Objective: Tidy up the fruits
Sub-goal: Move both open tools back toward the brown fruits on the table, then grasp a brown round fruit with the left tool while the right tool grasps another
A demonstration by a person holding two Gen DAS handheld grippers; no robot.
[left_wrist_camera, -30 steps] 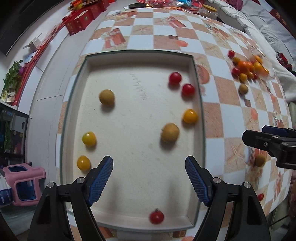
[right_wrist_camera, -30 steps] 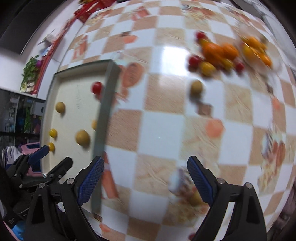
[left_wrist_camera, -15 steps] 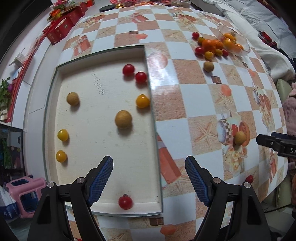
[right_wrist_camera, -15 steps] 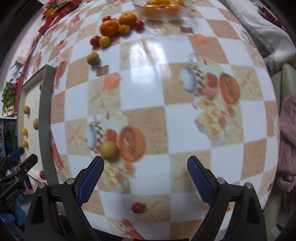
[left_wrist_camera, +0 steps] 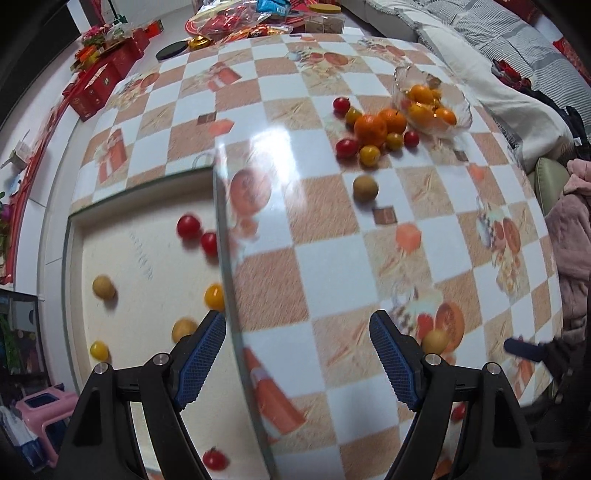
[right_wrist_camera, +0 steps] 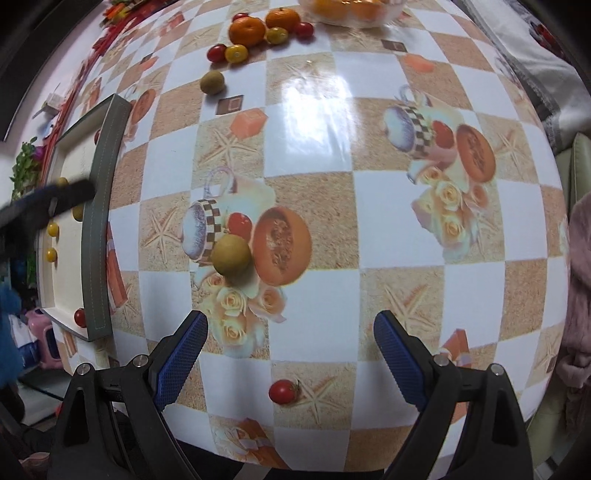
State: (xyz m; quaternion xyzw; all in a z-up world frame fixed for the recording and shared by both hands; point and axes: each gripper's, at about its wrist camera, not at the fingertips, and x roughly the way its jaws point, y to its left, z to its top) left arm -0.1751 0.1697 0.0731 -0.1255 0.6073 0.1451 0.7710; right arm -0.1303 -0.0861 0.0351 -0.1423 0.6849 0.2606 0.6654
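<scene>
A round table [left_wrist_camera: 280,155] fills the room's middle, its glossy checkered cloth of white and sandy-orange squares catching a bright glare of overhead light. Beyond its far edge lie red gift boxes [left_wrist_camera: 107,74] and bright snack packets [left_wrist_camera: 236,22]. To the table's right runs a sofa with grey striped bedding [left_wrist_camera: 509,44], a pink fleece [left_wrist_camera: 572,236] nearer. Below its left edge stands a pink plastic stool [left_wrist_camera: 40,410] on pale floor.
</scene>
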